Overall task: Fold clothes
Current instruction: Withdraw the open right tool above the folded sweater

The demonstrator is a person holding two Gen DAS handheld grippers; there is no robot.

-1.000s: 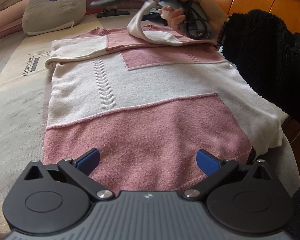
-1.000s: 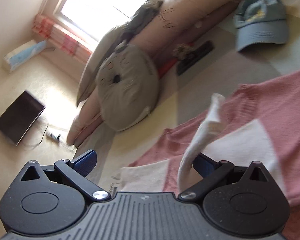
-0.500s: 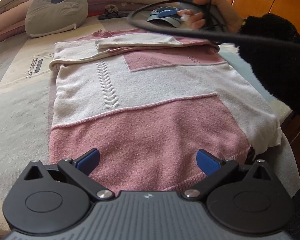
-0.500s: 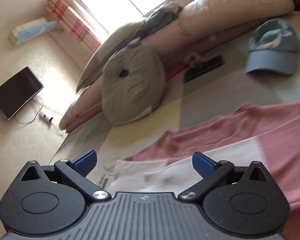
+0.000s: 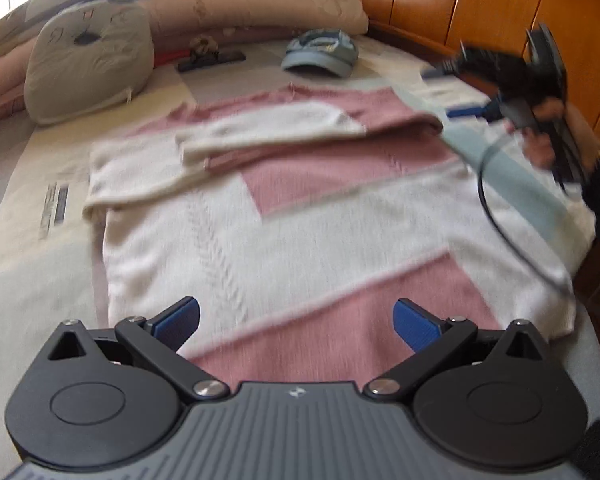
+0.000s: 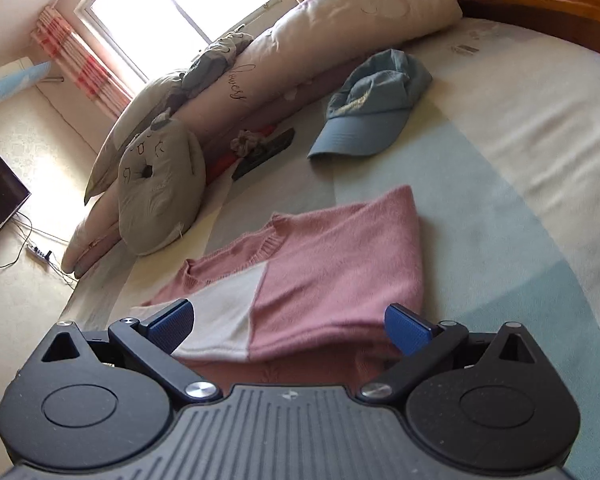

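Observation:
A pink and cream knitted sweater lies flat on the bed, both sleeves folded across its chest; the cream sleeve lies on top. My left gripper is open and empty, over the sweater's pink hem. My right gripper is open and empty, just above the folded pink shoulder. It also shows in the left wrist view, blurred, at the sweater's far right beside the headboard.
A blue cap lies beyond the sweater's collar. A grey cat-face cushion and rolled quilts line the far side. The wooden headboard runs along the right. A black cable hangs over the sweater's right side.
My right gripper let go of the cream sleeve, which now lies across the chest, and drew back to the right. My left gripper has risen and tilted slightly.

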